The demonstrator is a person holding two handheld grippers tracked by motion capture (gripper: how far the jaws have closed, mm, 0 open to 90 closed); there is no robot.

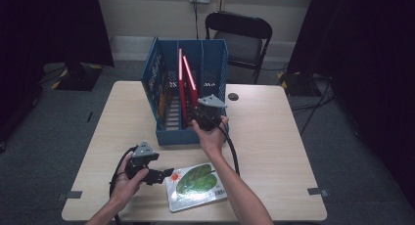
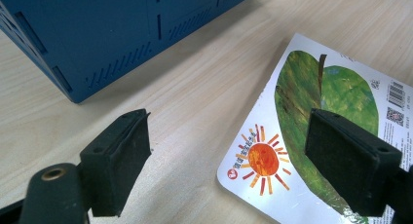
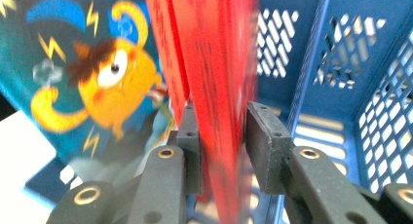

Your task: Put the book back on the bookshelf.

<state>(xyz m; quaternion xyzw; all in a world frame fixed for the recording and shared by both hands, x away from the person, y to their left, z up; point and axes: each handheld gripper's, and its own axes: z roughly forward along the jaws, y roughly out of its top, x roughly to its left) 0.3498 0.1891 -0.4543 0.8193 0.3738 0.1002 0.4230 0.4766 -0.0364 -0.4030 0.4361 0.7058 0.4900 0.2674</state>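
The right gripper [image 3: 224, 136] straddles a red book [image 3: 214, 87] inside the blue file rack [image 1: 169, 134], jaws barely slackened. Back straight out. The left gripper [image 2: 229, 156] gapes beside the rack, holding nothing.

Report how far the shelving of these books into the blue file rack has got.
Looks done: one red book stands upright in the blue rack, and a cartoon-cover book stands beside it. In hand: the right gripper has a second, leaning red book between its slightly parted jaws; a gap shows at one pad. Left: the leaf-cover book lies flat on the table, with the left gripper open over its corner.
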